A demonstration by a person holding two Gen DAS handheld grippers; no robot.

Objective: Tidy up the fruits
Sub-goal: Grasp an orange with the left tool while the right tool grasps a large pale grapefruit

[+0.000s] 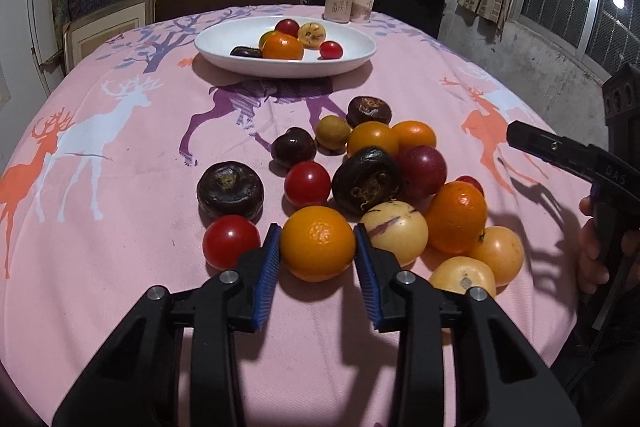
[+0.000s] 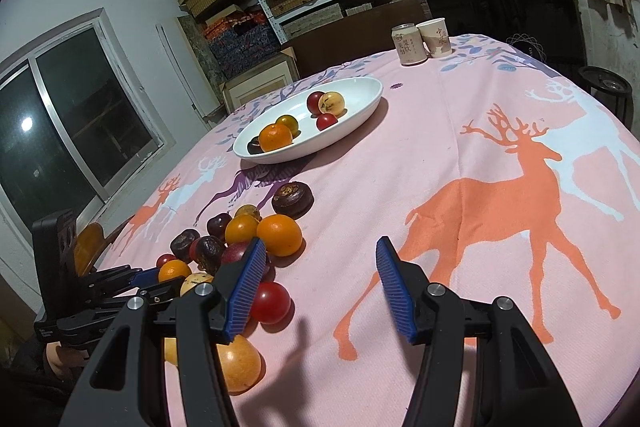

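A pile of loose fruit lies on the pink deer tablecloth: oranges, red tomatoes, dark mangosteens, yellow fruits. My left gripper has its blue pads on both sides of an orange at the pile's near edge, touching it. A white oval plate at the back holds several fruits; it also shows in the right wrist view. My right gripper is open and empty above the cloth, right of the pile. A red tomato lies by its left finger.
A can and a paper cup stand at the table's far edge. Shelves with boxes fill the back wall. A window is on the left in the right wrist view. The right gripper shows at the right in the left wrist view.
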